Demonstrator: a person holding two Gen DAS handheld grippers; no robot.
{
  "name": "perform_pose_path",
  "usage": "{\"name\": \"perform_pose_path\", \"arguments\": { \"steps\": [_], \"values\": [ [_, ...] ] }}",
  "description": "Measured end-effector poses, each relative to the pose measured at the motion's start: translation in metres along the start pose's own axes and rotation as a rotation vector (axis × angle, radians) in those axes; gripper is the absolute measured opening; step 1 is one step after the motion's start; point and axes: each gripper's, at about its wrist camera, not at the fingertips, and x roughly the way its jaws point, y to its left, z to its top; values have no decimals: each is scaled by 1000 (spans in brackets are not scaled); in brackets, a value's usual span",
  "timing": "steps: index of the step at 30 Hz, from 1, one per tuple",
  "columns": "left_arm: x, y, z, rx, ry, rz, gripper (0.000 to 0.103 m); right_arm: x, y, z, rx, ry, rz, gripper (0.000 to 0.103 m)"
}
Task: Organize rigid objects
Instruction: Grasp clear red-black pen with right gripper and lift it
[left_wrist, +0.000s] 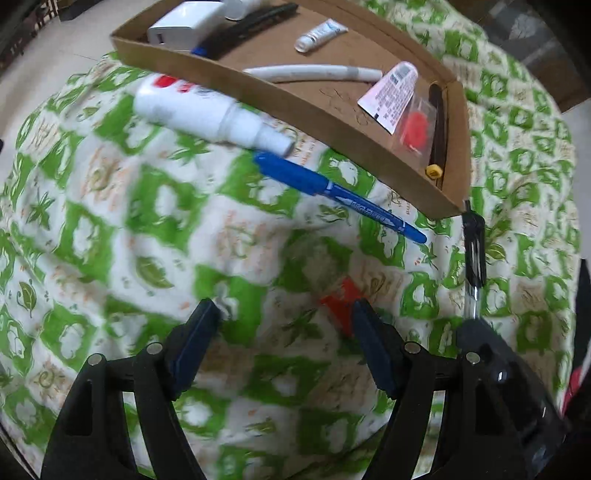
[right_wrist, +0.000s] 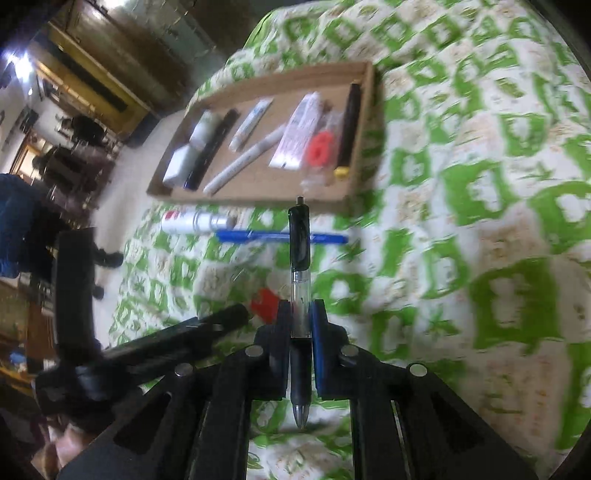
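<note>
Green-patterned bedspread (right_wrist: 480, 184) carrying cardboard tray (right_wrist: 360, 147) for sorting. Right gripper (right_wrist: 300, 314) pinching black pen (right_wrist: 300, 258) for tray; left gripper (left_wrist: 286, 314) hovering spread above red piece (left_wrist: 341, 299).

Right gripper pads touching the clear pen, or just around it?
Touching. The right wrist view shows the right gripper shut on the clear pen, both pads pressed against its barrel with no gap, pen lifted off the bedspread.

Left gripper (left_wrist: 286, 314) angled steeply down, fingers (left_wrist: 199, 332) spread, nothing between. Right gripper (right_wrist: 300, 314) clamped on pen (right_wrist: 300, 280).
</note>
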Motion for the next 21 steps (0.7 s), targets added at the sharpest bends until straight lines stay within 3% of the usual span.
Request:
{"name": "perform_pose_path", "arguments": {
  "steps": [5, 8, 10, 12, 14, 16, 21],
  "values": [
    [15, -20, 8, -10, 34, 61, 74, 1, -9, 4, 25, -4, -7, 10],
    [17, -16, 9, -36, 27, 49, 71, 1, -11, 4, 30, -1, -14, 10],
    [14, -12, 7, -16, 22, 47, 58, 1, -10, 4, 27, -1, -12, 10],
    [7, -3, 3, 31, 28, 31, 31, 2, -11, 3, 23, 3, 0, 10],
    [2, 13, -1, 50, 59, -7, 16, 5, -10, 2, 24, 16, 17, 10],
    [-1, 34, -9, 59, 124, -51, 16, 5, -9, 0, 25, 24, 38, 10],
    [-12, 59, -23, 155, 163, -49, 15, 7, 1, -8, 25, 67, 116, 10]
  ]
}}
